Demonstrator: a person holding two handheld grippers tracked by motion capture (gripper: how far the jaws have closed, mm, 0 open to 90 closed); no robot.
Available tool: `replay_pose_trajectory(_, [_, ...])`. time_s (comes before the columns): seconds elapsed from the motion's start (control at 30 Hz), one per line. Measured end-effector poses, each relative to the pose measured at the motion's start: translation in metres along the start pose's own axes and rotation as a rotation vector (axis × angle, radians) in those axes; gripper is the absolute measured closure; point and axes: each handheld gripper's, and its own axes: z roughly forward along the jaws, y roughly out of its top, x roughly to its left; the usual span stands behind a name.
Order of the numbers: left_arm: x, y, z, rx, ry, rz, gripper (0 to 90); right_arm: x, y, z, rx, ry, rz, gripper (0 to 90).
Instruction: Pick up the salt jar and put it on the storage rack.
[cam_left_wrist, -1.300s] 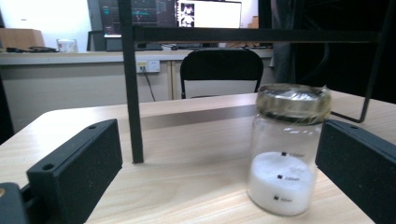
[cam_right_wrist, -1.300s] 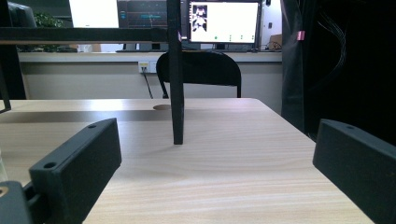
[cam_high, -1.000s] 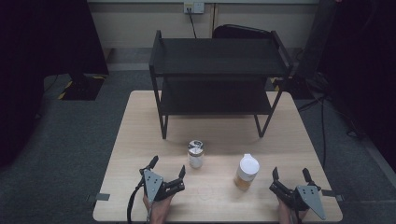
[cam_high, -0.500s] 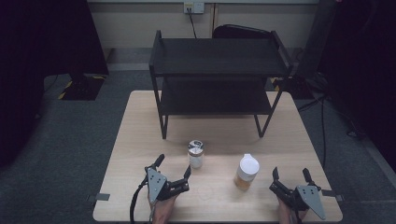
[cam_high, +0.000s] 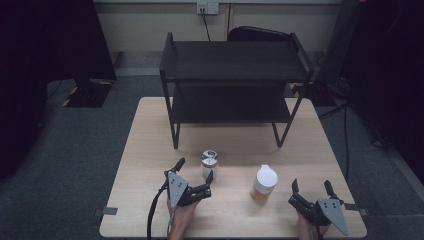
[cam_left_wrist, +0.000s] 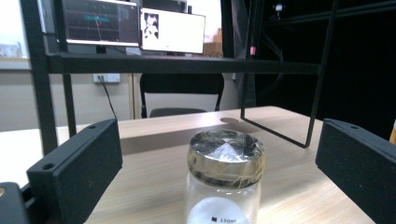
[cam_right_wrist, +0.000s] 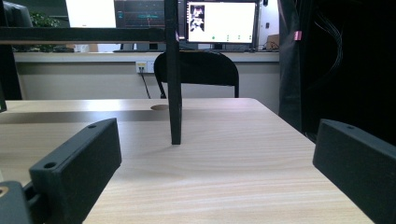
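Observation:
A small clear glass jar (cam_high: 209, 163) with a shiny metal lid stands on the wooden table (cam_high: 150, 150), in front of the black rack. My left gripper (cam_high: 194, 170) is open just in front of it and to its left, with its right fingertip next to the jar. In the left gripper view the jar (cam_left_wrist: 226, 179) stands close up between the two spread black fingers (cam_left_wrist: 77, 163), touching neither. A white-lidded jar (cam_high: 263, 183) with amber contents stands to the right. My right gripper (cam_high: 311, 186) rests open near the table's front right corner, holding nothing.
A black two-tier metal rack (cam_high: 235, 75) takes up the back half of the table, both shelves bare. One of its legs (cam_right_wrist: 174, 93) stands ahead of my right gripper. A chair and monitors are behind the table. Bare tabletop lies between the jars and the rack.
My left gripper has moved forward and to the right, up to the small metal-lidded jar. The right gripper and both jars have stayed in place.

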Motion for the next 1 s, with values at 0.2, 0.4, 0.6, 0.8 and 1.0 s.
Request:
replay_pose_trajectory(0.2, [-0.007,0.006,0.015,0.034,0.002,0.021,0.2,0.0,0.0,0.0,-0.001,0.001,0.0,0.0])
replay_pose_trajectory(0.4, [-0.015,-0.001,0.028,0.026,0.016,0.033,0.5,-0.001,0.0,0.0,-0.001,0.007,0.0,0.0])
replay_pose_trajectory(0.6, [-0.022,-0.006,0.041,0.04,0.052,0.042,0.5,-0.002,0.0,0.0,-0.002,0.014,0.0,0.0])
replay_pose_trajectory(0.8, [-0.028,-0.019,0.049,0.026,0.063,0.064,3.3,-0.003,-0.001,-0.001,-0.004,0.016,0.0,0.0])
replay_pose_trajectory(1.0, [-0.028,-0.019,0.053,0.05,0.069,0.037,7.3,-0.003,-0.001,-0.001,-0.005,0.021,0.001,0.0])
